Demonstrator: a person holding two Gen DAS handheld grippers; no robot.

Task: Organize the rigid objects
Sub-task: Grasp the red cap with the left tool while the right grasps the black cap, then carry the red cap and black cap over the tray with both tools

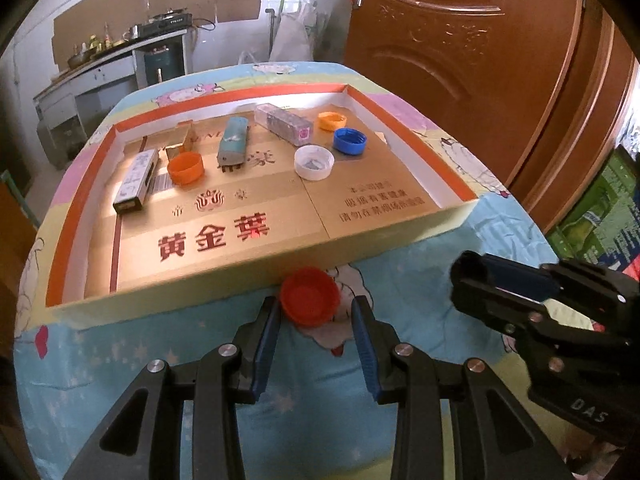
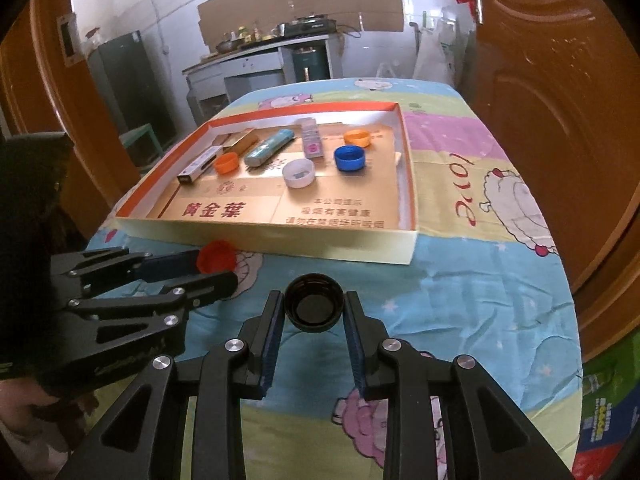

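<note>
The left tool (image 1: pixel 316 312) has its jaws spread round the red cap (image 1: pixel 310 297), one pad touching and the other clear of it, probably so it can be lifted into the box (image 1: pixel 256 270). That cap sits on the counter (image 1: pixel 200 344) just outside the near wall. The box holds small packs along the far side, two orange caps, a white cap (image 1: pixel 314 163) and a blue cap (image 1: pixel 349 141). The right tool (image 2: pixel 314 314) pinches a black cap (image 2: pixel 314 304), mouth up, likely bound for the box too.
</note>
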